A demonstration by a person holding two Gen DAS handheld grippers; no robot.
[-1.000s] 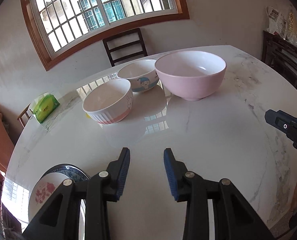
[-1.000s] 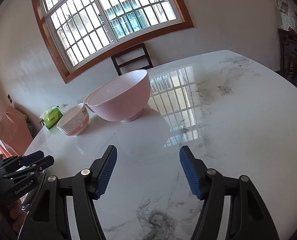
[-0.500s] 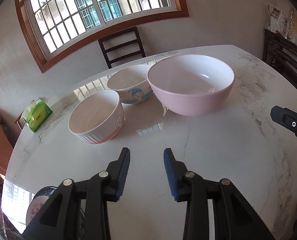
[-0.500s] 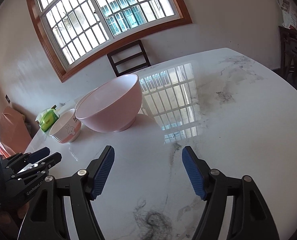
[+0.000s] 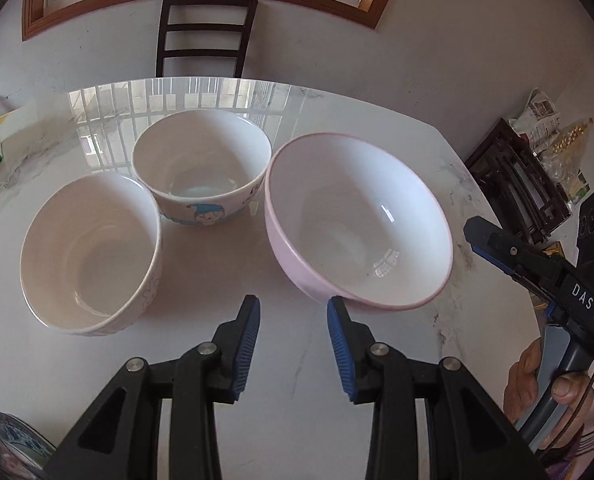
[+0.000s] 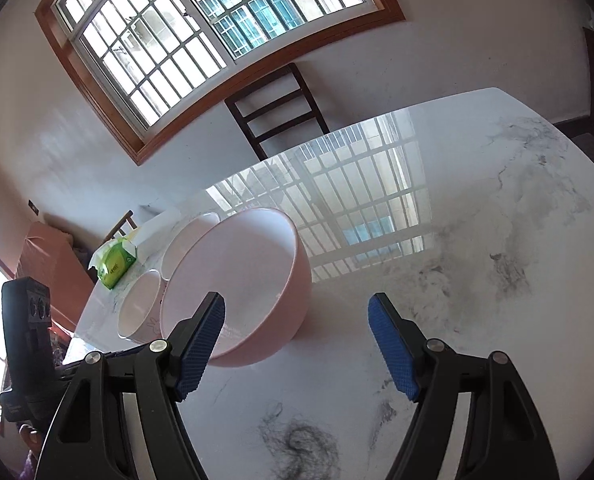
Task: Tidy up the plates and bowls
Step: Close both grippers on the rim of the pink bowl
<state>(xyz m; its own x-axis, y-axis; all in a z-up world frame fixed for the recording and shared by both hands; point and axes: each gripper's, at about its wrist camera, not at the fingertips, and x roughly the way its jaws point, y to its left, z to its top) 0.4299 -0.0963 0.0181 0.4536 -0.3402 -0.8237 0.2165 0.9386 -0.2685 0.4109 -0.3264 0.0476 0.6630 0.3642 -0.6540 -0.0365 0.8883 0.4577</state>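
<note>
Bowls on marble table (image 5: 217,360): pink bowl (image 5: 361,220) right, cartoon bowl (image 5: 201,168) behind, rabbit bowl (image 5: 91,252) left; left gripper (image 5: 293,312) part spread, empty; right gripper (image 6: 297,312) just widening, empty, beside pink bowl.

A glossy white marble table (image 5: 305,368) carries three empty bowls: a large pink bowl (image 5: 357,220), a blue-cartoon bowl (image 5: 201,168), a rabbit-print bowl (image 5: 91,252), plus a green tissue pack (image 6: 117,261).

Three bowls (image 5: 201,172) crowd the middle of the frame; the worktop (image 6: 497,248) at right is open and bare.
</note>
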